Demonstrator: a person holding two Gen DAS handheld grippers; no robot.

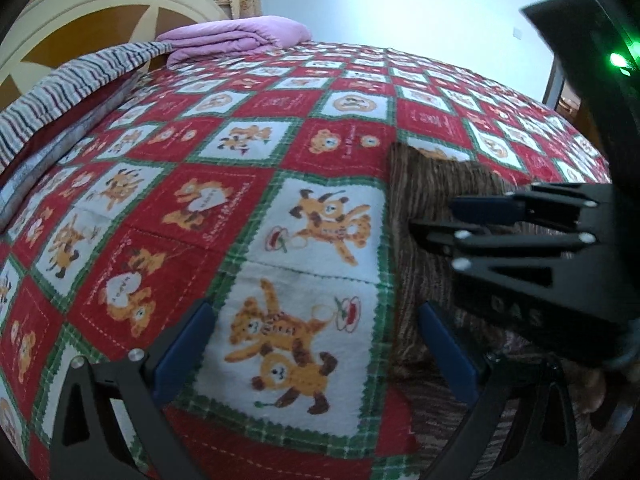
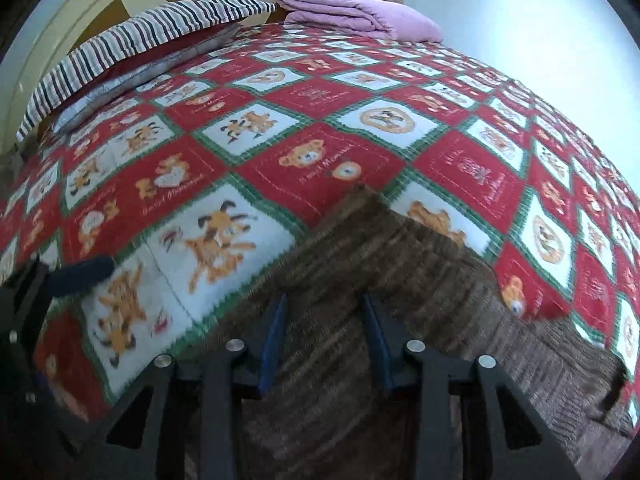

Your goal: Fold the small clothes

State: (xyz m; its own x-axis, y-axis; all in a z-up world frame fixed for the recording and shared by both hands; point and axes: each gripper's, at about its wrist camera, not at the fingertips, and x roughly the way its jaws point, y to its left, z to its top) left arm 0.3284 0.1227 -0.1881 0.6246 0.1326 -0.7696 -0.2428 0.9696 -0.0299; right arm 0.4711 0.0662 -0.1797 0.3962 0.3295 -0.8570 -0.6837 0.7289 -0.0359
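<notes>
Scene: bed w/ red-white-green bear quilt [image 1: 168, 216]. Brown striped knit garment [image 2: 360, 264] lay on quilt at near edge, spread partly flat, one corner pointing toward headboard [image 1: 100, 12].

Left tongs [image 1: 316, 344]: apart, wide gap. Blue pads hovered over a white bear square; nothing between them. Right pad sat at garment's left edge; contact could not be told.

Right tongs [image 2: 324, 340]: partly apart, narrower gap than left. Positioned over garment, pointing steeply down. Knit visible in gap between blue pads [image 2: 276, 340], but frame was motion-blurred; whether pads pressed on fabric could not be told. In left wrist view, right tongs [image 1: 452, 220] showed from the side, tips lying over the garment's upper part.

Left tongs also appeared in right wrist view at far left [image 2: 80, 272], over quilt, just beside garment.

Background: striped pillow [image 2: 132, 40] at head of bed, folded lilac blanket [image 2: 360, 12] beside it, pale wall [image 1: 400, 0] behind.
</notes>
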